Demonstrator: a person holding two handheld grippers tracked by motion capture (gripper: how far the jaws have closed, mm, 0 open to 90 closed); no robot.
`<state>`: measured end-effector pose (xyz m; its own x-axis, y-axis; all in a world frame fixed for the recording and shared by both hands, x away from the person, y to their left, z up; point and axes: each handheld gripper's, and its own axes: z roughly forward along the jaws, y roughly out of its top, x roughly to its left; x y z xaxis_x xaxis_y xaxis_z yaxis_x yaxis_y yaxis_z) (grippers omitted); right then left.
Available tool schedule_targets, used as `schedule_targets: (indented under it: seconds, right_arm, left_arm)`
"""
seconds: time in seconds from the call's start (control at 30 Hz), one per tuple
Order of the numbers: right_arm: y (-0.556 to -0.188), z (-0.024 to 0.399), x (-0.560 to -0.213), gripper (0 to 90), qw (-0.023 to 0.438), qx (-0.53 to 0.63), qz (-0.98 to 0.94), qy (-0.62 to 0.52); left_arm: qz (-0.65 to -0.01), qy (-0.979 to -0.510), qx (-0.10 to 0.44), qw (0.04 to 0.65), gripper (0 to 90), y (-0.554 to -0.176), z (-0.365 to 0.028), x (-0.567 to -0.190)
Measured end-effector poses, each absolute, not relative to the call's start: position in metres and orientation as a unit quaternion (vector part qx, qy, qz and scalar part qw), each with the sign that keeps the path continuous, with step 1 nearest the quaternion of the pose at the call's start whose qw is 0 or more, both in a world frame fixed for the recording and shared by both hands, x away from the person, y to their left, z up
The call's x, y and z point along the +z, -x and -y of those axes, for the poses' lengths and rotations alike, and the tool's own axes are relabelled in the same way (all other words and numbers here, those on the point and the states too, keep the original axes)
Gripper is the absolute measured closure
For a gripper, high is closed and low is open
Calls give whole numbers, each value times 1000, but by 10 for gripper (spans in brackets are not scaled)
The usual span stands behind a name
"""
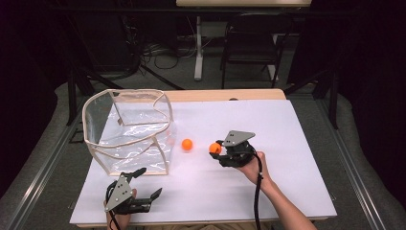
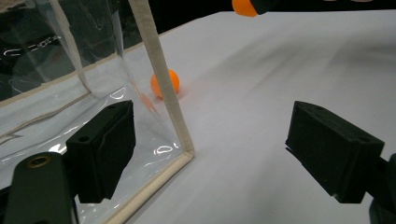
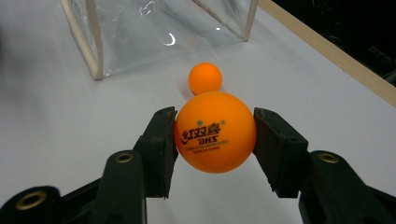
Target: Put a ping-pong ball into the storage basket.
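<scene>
My right gripper is shut on an orange ping-pong ball, held just above the white table near its middle; both pads press the ball's sides. A second orange ball lies loose on the table a little to the left, also seen ahead of the held ball and behind the bag's corner. A clear plastic bag with cream edging stands open-topped at the left. My left gripper rests near the front edge just before the bag, jaws wide open with nothing between them; the bag's corner edge stands ahead of it.
The white table top has a wooden strip along its far edge. Beyond it stand a dark chair and a desk leg with cables on the floor. Open table surface lies right of my right hand.
</scene>
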<state>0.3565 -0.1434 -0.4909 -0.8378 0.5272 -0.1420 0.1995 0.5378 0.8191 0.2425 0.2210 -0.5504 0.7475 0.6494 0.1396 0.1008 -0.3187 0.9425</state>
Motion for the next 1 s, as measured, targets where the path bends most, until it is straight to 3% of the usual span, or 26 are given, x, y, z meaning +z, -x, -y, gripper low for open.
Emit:
schedule_targets:
  seconds: [1.0]
  right_arm:
    - [-361,130,-472,508,199,444,-851,-198]
  left_arm:
    - [-242,-770,261,529,157,-243,-221,-550]
